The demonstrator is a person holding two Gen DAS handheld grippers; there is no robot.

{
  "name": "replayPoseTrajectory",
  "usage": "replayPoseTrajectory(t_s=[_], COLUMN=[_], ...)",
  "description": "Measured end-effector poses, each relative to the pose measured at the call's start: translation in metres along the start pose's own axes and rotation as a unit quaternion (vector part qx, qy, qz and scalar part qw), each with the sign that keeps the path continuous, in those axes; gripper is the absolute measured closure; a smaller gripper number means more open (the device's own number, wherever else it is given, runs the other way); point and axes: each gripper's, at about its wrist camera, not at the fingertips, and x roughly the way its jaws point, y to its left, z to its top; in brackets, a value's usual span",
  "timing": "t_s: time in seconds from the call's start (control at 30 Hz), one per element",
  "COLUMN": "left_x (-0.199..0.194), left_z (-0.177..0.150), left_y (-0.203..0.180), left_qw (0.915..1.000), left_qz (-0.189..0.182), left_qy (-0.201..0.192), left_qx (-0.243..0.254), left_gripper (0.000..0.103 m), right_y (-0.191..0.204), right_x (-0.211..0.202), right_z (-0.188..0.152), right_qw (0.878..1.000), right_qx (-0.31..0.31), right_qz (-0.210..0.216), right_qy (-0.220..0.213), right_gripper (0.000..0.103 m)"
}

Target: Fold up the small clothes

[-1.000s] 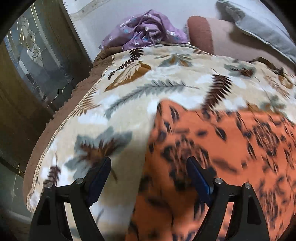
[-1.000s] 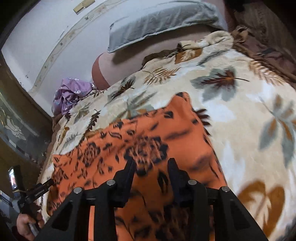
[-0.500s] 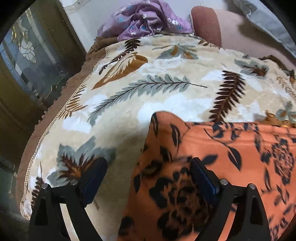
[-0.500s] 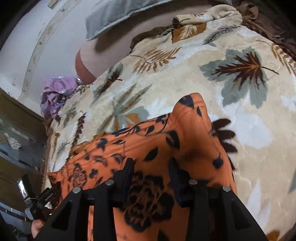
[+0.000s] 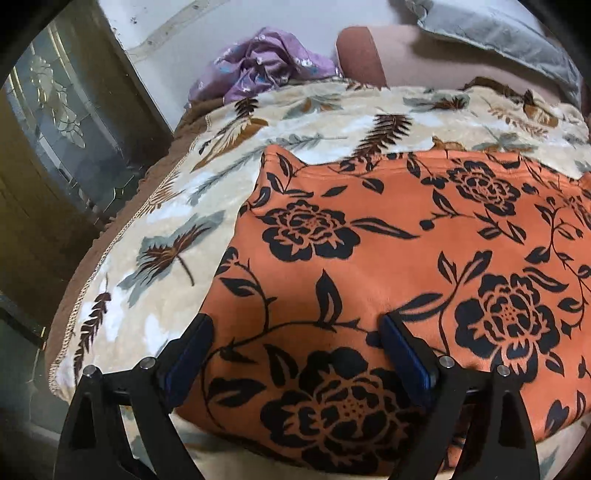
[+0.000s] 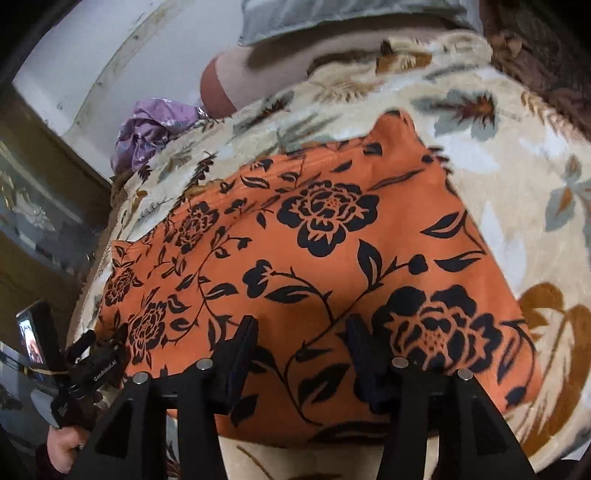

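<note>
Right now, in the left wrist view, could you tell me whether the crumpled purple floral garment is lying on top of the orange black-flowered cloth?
No, the crumpled purple floral garment sits apart at the blanket's far edge, beyond the orange black-flowered cloth.

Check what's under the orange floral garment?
The orange floral garment lies spread on a leaf-print blanket, which shows around its edges. Anything between them is covered and can't be seen.

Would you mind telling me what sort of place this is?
Most likely a bedroom: the orange floral garment lies on a bed's leaf-print blanket, with a grey pillow by the wall and crumpled purple cloth nearby.
</note>
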Motion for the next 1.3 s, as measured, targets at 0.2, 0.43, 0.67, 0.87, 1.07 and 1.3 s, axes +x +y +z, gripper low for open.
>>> replayPoseTrajectory(t_s=[0.2, 0.43, 0.67, 0.87, 1.07, 1.3], left_x=[-0.048, -0.049, -0.012, -0.009, -0.016, -0.023], left_z=[0.001, -0.011, -0.026, -0.025, -0.031, -0.036], left_y=[0.002, 0.008, 0.001, 0.002, 0.012, 0.042], left_qw=[0.9976, 0.9918, 0.9923, 0.9916, 0.9888, 0.9853], left_qz=[-0.049, -0.109, -0.115, -0.123, -0.14, -0.149], left_qy=[-0.049, -0.035, 0.018, 0.013, -0.019, -0.055], left_qx=[-0.004, -0.057, -0.043, -0.04, -0.047, -0.064], left_gripper=[0.012, 0.012, 0.012, 0.011, 0.011, 0.011], right_y=[-0.024, -0.068, -0.097, -0.113, -0.116, -0.087], right_x=[-0.038, -0.051, -0.03, -0.028, -0.015, -0.033], right_z=[-0.027, -0.062, -0.069, -0.063, -0.053, -0.044], right_qw=[0.992, 0.971, 0.952, 0.939, 0.945, 0.969], right_qx=[0.082, 0.199, 0.278, 0.306, 0.284, 0.21], right_qz=[0.09, 0.132, 0.127, 0.145, 0.139, 0.078], right_qy=[-0.029, -0.029, -0.011, -0.07, -0.08, -0.102], right_gripper=[0.045, 0.043, 0.043, 0.043, 0.06, 0.082])
